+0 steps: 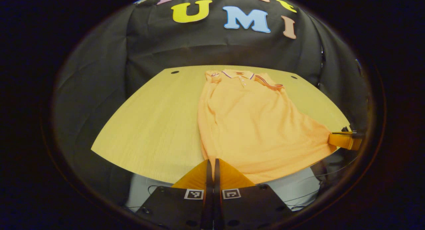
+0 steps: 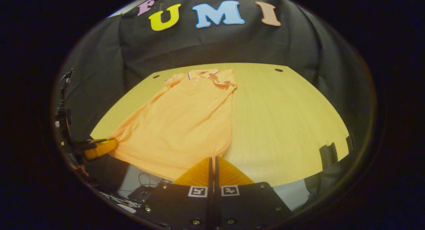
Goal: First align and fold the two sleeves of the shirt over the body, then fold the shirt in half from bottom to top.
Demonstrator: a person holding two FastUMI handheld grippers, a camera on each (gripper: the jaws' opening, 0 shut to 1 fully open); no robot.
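Observation:
An orange polo shirt (image 1: 252,123) lies face up on the wooden table (image 1: 149,123), collar (image 1: 237,75) at the far end, both sleeves folded in over the body. Its hem reaches past the near table edge. My left gripper (image 1: 212,161) is shut on the hem's left corner. My right gripper (image 2: 212,158) is shut on the hem's right corner of the shirt (image 2: 182,123). Each view also shows the other gripper farther off: the right gripper (image 1: 345,140) at the stretched right corner, the left gripper (image 2: 99,147) at the left corner.
Bare tabletop (image 2: 282,123) spreads right of the shirt, and more wood lies to its left. A black clamp (image 2: 328,153) sits on the near right table edge. Cables (image 2: 142,183) lie on the floor below the front edge. The black cloth wall closes the back.

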